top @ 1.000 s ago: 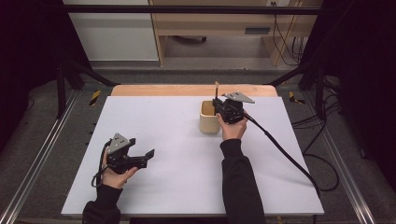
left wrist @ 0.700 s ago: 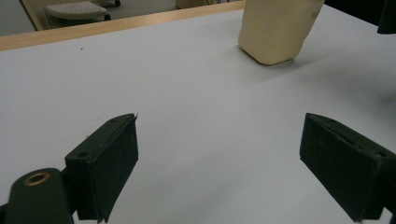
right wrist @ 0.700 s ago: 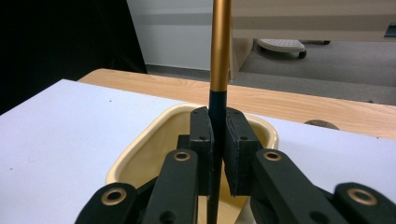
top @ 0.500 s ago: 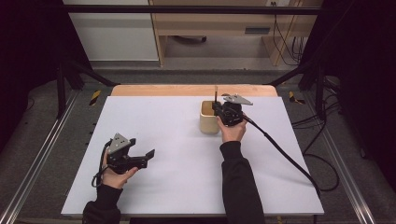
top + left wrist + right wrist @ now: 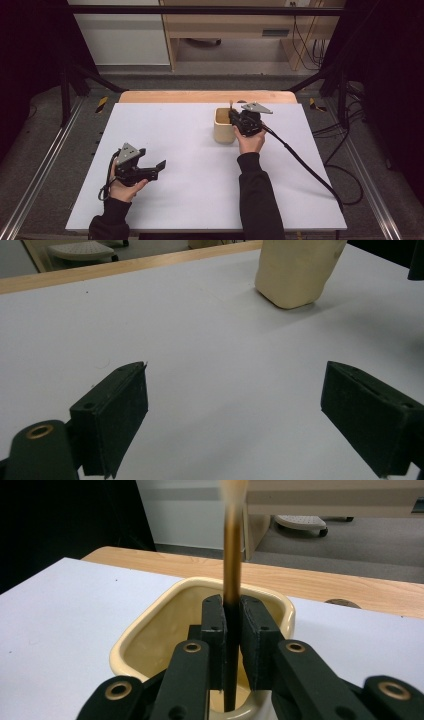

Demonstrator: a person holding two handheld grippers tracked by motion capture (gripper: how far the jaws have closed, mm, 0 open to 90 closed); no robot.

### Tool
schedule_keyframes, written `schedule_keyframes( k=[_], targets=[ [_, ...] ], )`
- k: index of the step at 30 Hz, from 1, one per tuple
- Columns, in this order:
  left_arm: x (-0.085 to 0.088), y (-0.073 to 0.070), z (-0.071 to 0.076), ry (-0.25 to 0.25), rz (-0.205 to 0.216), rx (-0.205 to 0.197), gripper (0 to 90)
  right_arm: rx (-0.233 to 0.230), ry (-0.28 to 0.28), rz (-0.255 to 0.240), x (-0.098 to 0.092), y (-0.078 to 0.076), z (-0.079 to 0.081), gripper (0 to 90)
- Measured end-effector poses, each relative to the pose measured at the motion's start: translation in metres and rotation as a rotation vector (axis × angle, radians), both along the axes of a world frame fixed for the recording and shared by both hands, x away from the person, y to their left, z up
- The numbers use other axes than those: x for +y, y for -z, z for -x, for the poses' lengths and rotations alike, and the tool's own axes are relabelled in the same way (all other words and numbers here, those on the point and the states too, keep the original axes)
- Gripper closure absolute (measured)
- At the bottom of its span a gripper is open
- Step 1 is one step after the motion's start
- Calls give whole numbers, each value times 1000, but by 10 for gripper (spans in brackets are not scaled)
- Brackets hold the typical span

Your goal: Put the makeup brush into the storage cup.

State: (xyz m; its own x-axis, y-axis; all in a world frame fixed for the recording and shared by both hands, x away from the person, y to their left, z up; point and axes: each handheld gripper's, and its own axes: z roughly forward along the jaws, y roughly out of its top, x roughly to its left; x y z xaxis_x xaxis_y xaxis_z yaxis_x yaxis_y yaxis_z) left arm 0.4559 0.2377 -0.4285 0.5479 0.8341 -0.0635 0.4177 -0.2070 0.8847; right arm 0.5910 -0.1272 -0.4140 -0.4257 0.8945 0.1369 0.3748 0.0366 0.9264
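Placing step: right tongs (image 5: 231, 630) clamp a thin brown stick (image 5: 231, 555), upright over the cream cup (image 5: 223, 127) at the table's (image 5: 200, 200) 1 o'clock. Left tongs (image 5: 235, 410) gape empty (7 o'clock). Next, probably: lower, release.

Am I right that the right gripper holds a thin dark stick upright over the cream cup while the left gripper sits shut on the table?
Not quite: the left gripper is open, nothing between its jaws, as the left gripper view shows. The right gripper does hold the stick upright over the cup.
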Motion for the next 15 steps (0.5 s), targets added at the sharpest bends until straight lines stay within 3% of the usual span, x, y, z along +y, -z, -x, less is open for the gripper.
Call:
schedule_keyframes(
  k=[8, 15],
  targets=[
    [0, 0, 0, -1, -4, -1, 111, -20, -4, -9, -5, -8, 9, 748],
    [0, 0, 0, -2, -2, 1, 110, -36, -45, 27, -9, -14, 28, 605]
  ],
)
